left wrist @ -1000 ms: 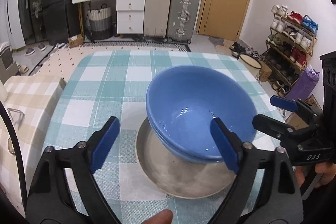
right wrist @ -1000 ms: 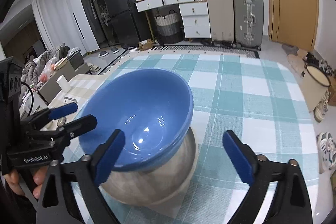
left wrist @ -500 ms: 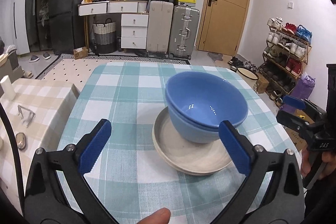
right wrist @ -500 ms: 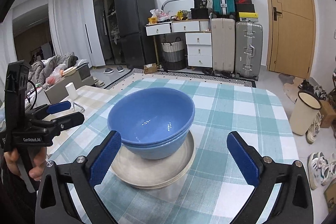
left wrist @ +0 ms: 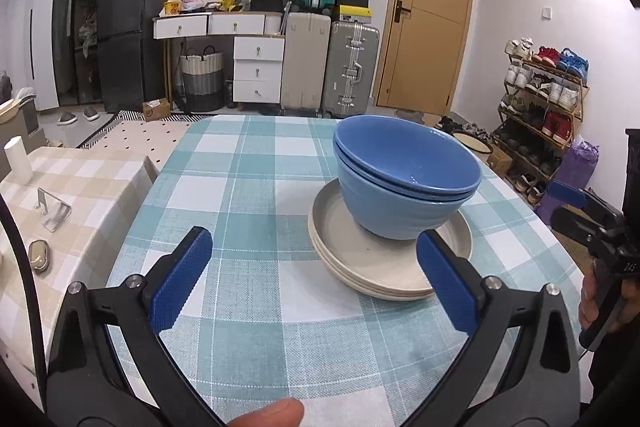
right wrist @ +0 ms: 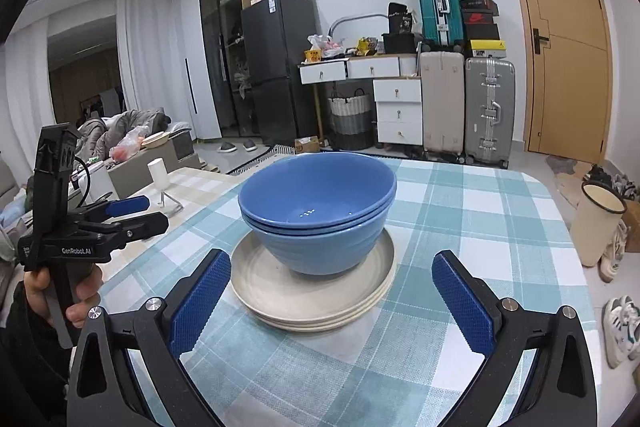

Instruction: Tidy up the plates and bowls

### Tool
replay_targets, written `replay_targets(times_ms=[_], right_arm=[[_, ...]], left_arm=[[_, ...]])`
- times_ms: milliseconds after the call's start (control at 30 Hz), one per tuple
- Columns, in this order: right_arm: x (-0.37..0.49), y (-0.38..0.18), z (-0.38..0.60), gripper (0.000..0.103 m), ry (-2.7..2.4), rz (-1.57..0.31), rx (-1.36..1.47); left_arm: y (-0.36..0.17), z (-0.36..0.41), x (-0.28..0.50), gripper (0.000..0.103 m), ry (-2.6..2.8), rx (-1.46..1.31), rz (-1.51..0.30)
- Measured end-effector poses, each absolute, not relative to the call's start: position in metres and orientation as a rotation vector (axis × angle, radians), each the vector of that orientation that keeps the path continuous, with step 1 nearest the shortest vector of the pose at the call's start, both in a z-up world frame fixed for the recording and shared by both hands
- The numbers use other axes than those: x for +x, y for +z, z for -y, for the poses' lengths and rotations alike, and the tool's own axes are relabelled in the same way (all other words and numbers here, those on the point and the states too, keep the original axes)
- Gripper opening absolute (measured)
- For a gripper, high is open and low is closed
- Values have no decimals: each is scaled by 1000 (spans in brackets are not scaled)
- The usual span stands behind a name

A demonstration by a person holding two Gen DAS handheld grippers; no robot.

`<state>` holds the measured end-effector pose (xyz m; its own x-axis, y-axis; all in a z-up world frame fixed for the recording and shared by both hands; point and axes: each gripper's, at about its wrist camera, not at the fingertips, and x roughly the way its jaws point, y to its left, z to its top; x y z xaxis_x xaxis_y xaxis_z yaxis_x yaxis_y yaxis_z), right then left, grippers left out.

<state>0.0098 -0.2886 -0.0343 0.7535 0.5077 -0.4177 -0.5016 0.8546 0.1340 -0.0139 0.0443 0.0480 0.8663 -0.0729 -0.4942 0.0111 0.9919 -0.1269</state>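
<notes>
Left wrist view: the left gripper (left wrist: 312, 283) is held open and empty. Two nested blue ceramic bowls (left wrist: 404, 183) on stacked beige round plates (left wrist: 360, 259) are seen right of centre, beyond the right finger. Bare checked tablecloth (left wrist: 240, 187) is seen at left.

Right wrist view: the right gripper (right wrist: 330, 301) is held open, with the bowls (right wrist: 316, 203) and plates (right wrist: 304, 291) centred beyond its jaws.

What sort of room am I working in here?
Most likely a lived-in home: a checked-cloth dining table, suitcases against the wall, a fridge and a shoe rack.
</notes>
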Motion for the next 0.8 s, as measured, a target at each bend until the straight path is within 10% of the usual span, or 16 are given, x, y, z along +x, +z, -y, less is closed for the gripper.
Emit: replay_targets(times_ms=[800], right_arm=[[-12, -71, 315, 103, 514, -319, 35]], left_arm=[[1, -44, -11, 102, -32, -102, -425]])
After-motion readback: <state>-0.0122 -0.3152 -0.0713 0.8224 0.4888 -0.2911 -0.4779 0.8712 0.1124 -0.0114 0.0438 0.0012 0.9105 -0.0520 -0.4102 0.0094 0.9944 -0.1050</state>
